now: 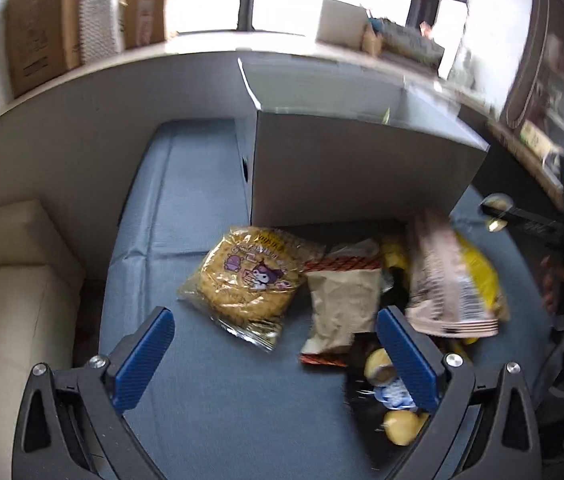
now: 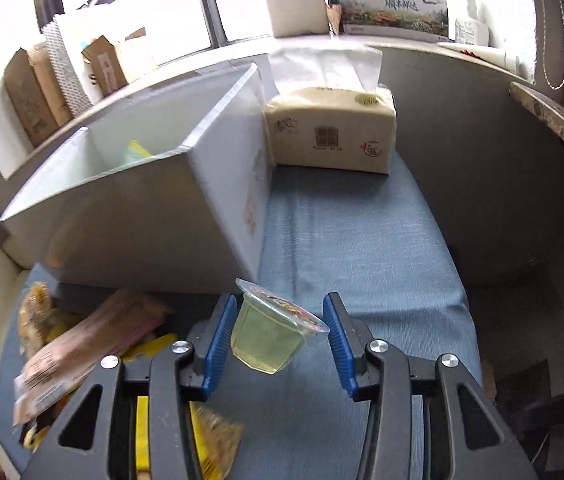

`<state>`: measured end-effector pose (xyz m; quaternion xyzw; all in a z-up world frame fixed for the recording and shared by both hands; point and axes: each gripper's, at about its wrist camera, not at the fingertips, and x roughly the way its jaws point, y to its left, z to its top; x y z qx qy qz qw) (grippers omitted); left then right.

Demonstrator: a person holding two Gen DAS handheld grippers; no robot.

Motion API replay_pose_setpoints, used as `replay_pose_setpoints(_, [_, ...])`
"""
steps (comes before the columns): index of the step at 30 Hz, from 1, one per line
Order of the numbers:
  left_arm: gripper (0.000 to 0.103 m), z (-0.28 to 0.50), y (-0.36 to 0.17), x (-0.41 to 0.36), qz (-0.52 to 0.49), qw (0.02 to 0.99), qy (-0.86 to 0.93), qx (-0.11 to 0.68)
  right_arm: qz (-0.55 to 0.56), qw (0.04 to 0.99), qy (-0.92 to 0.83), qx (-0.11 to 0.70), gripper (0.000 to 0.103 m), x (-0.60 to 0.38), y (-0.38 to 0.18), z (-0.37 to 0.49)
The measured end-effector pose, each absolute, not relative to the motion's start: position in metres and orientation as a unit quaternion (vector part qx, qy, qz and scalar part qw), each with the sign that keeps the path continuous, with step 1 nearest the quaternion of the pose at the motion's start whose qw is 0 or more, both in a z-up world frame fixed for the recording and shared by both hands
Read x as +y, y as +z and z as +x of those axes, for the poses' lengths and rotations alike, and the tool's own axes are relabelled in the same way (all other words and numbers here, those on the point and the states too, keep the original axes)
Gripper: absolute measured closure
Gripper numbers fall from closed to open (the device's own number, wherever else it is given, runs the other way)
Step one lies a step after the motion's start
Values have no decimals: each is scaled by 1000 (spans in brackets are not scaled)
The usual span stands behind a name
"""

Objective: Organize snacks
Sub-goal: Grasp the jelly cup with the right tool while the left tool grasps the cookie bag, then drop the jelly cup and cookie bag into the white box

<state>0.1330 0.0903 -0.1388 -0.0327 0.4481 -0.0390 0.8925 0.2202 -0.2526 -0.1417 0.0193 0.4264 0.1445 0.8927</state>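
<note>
A white open box (image 1: 361, 164) stands on the blue cloth (image 1: 186, 208); it also shows in the right wrist view (image 2: 130, 216), with a yellow-green packet inside. Snacks lie in front of it: a yellow cartoon noodle bag (image 1: 248, 276), a beige chip bag (image 1: 341, 300), a pink-and-yellow bag (image 1: 449, 276) and small round yellow snacks (image 1: 401, 426). My left gripper (image 1: 274, 340) is open and empty above the cloth, near the noodle bag. My right gripper (image 2: 280, 330) holds a clear jelly cup (image 2: 270, 336) of pale green jelly, tilted, between its blue pads, in front of the box's right corner.
A beige tissue pack (image 2: 331, 128) stands behind the box on the right. A window ledge holds cardboard boxes (image 1: 38, 28) and printed boxes (image 2: 393, 8). A cream sofa cushion (image 1: 6, 280) is at the left. The pink bag also shows in the right wrist view (image 2: 90, 348).
</note>
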Motion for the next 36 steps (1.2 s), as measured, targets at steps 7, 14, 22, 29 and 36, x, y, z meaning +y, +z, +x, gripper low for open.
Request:
replay_pose_setpoints(7, [0, 181, -167, 101, 45, 863, -99, 494, 29, 895, 179, 407, 54, -252, -113, 176])
replay_pose_setpoints(14, [0, 209, -193, 98, 90, 851, -115, 505, 33, 893, 196, 403, 54, -249, -100, 147])
replay_pose_setpoints(22, [23, 209, -187, 103, 73, 857, -134, 492, 33, 894, 208, 395, 54, -244, -91, 131])
replay_pose_setpoints(29, [23, 193, -171, 114, 50, 869, -121, 477, 31, 892, 221, 392, 54, -235, -87, 125])
replay_pose_setpoints(36, [23, 143, -119, 112, -6, 904, 16, 427, 26, 893, 236, 382, 54, -222, -79, 123])
